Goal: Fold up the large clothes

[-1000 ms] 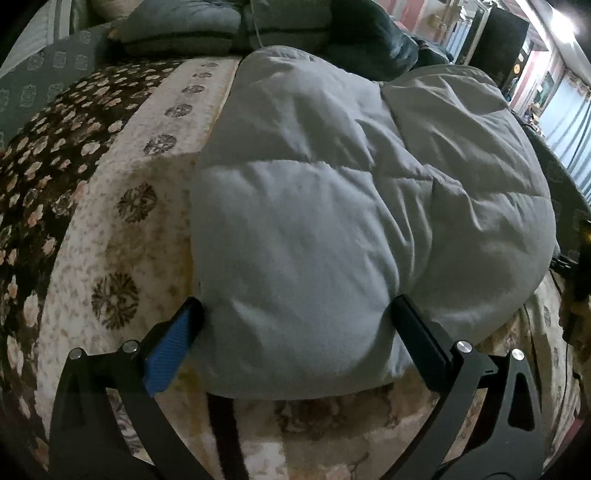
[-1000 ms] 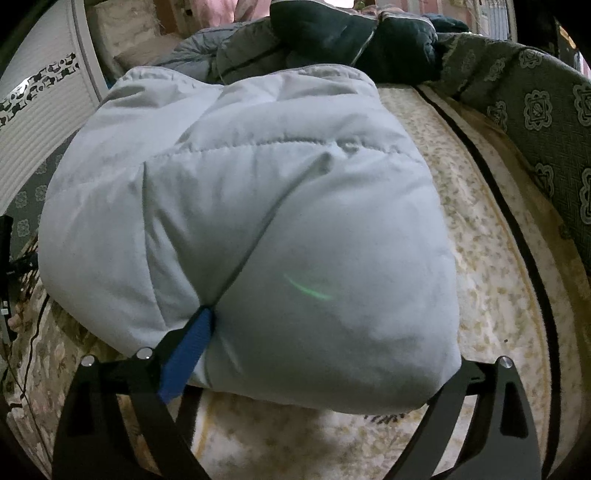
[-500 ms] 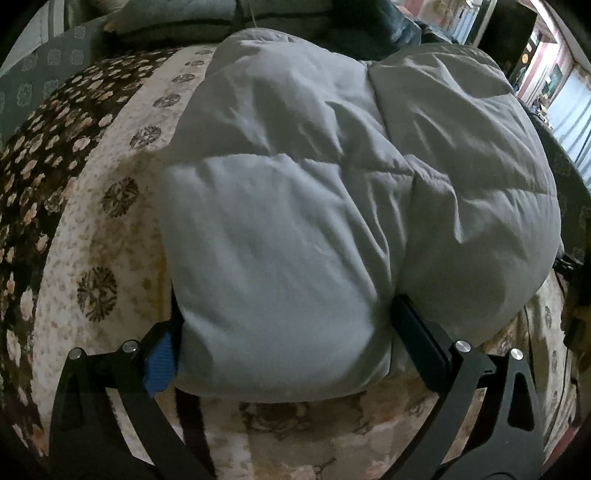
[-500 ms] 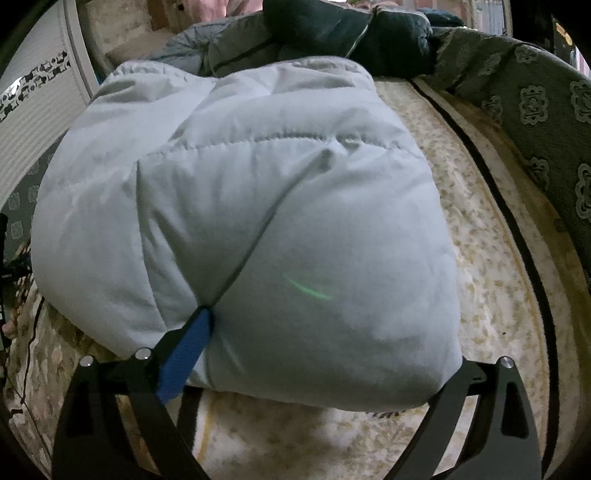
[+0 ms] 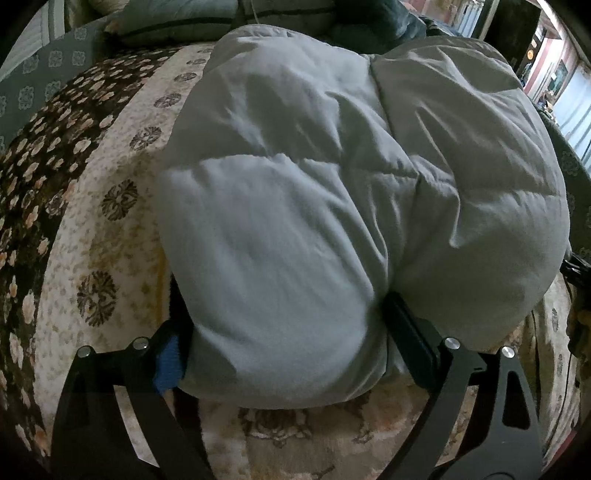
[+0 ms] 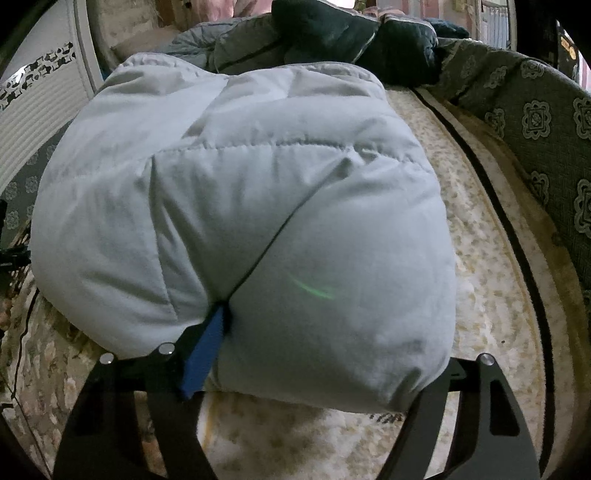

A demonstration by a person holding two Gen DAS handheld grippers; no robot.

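Observation:
A pale grey puffy quilted jacket (image 5: 332,192) lies folded in a thick bundle on the patterned bed; it also fills the right wrist view (image 6: 258,206). My left gripper (image 5: 284,343) is open wide, its fingers pushed in on either side of the bundle's near left lobe. My right gripper (image 6: 325,354) is open wide, its fingers straddling the bundle's near right lobe, the blue pad (image 6: 205,354) in the fold seam and the right fingertip hidden under cloth.
The bed cover (image 5: 110,229) is cream with dark floral borders. Dark green and grey quilted clothes (image 6: 351,33) are piled at the head of the bed. A grey patterned padded side (image 6: 546,122) rises on the right. A white panel (image 6: 33,122) stands far left.
Both grippers have pushed forward, deeper around the jacket bundle. The left pad is now mostly buried under the cloth, and the bundle looks bunched up nearer the cameras.

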